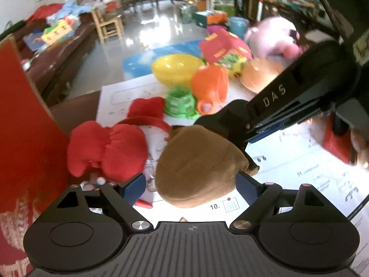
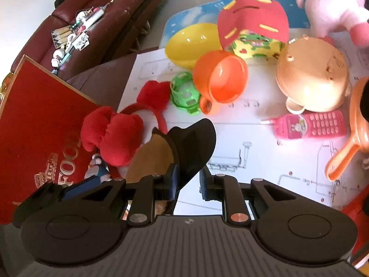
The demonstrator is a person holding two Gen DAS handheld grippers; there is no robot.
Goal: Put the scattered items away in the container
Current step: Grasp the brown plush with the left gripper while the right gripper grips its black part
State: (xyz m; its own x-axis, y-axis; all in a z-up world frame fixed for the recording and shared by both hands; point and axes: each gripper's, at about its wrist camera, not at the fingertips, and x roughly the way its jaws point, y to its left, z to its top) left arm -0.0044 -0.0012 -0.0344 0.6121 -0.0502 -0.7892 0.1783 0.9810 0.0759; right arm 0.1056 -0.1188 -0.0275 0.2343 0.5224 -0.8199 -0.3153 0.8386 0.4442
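Observation:
A brown plush toy (image 1: 198, 166) lies on the white printed sheet (image 1: 288, 161), right next to the red box (image 1: 23, 127). My left gripper (image 1: 191, 188) is open, with its blue pads on either side of the plush and a gap at the left pad. My right gripper (image 1: 250, 159) reaches in from the upper right and pinches the plush's right edge, which is drawn to a point. In the right wrist view its jaws (image 2: 189, 182) stand narrow, a black shape covers their gap, and the brown plush (image 2: 150, 157) shows behind.
A red bow headband (image 2: 113, 133) lies beside the red box (image 2: 46, 120). Beyond are a green toy (image 2: 184, 94), orange cup (image 2: 221, 78), yellow egg half (image 2: 189, 43), toy house (image 2: 251, 20), beige bowl (image 2: 311, 76), pink phone (image 2: 311, 124), orange pan (image 2: 346, 157) and pink plush (image 2: 339, 7).

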